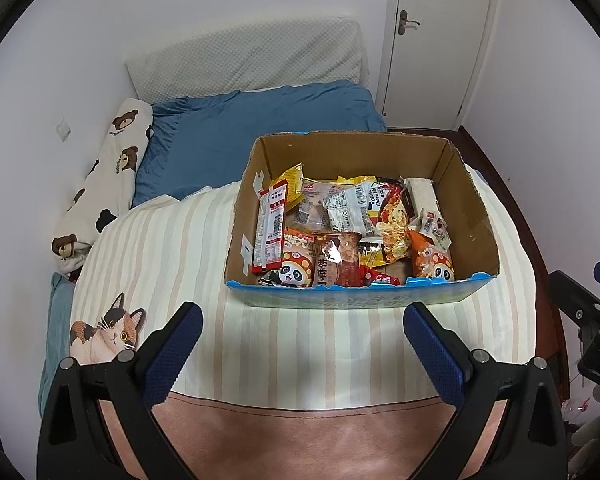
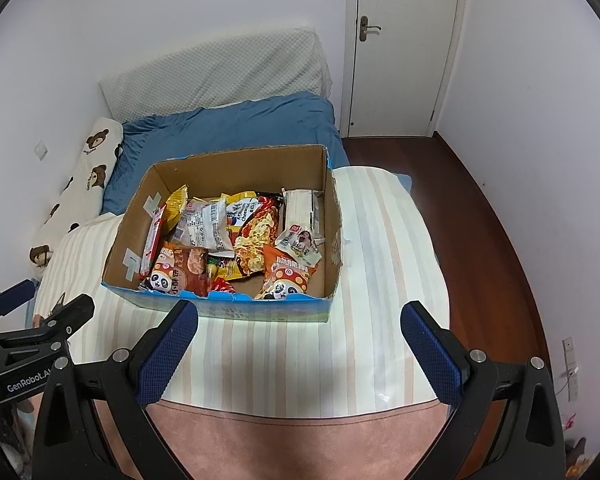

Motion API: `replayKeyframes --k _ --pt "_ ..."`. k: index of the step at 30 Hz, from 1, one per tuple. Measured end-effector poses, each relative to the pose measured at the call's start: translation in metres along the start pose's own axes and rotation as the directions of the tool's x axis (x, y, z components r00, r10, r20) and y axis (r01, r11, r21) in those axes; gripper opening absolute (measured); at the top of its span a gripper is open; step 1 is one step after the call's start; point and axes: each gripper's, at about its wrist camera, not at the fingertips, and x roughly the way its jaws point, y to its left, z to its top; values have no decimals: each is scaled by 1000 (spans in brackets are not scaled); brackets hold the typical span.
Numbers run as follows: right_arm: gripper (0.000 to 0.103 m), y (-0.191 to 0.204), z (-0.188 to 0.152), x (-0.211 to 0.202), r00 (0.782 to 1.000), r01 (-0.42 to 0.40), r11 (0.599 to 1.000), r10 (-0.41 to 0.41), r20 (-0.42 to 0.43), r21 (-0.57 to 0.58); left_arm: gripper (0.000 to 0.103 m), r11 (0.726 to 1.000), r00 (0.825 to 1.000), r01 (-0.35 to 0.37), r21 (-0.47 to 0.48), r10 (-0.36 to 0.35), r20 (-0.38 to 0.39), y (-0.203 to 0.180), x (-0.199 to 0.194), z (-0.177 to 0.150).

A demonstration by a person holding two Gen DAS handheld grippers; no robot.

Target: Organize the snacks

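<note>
A cardboard box [image 1: 472,208] [image 2: 236,168] with a blue front sits on the striped bedspread, filled with several snack packets. Among them are panda-print bags [image 1: 296,268] [image 2: 286,276], a red noodle packet [image 1: 392,216] [image 2: 256,236] and a red-and-white pack [image 1: 270,228] leaning on the left wall. My left gripper [image 1: 302,316] hovers open just short of the box front, nothing between its blue pads. My right gripper [image 2: 300,314] is likewise open and empty before the box. Each gripper shows at the edge of the other's view: right gripper [image 1: 592,300], left gripper [image 2: 40,312].
The striped bedspread [image 1: 172,248] [image 2: 380,280] has a cat print [image 1: 108,332] at the left. A blue quilt [image 1: 240,128], a bear-print pillow [image 1: 112,168] and a white headboard cushion [image 1: 252,56] lie beyond. A white door [image 2: 404,40] and dark wood floor [image 2: 480,208] are to the right.
</note>
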Motion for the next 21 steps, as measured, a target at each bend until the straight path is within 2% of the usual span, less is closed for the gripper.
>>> replayKeyframes --k 21 --pt "103 -3 -3 -8 1000 -8 1000 8 10 15 103 1000 1000 15 6 -15 16 -4 -6 4"
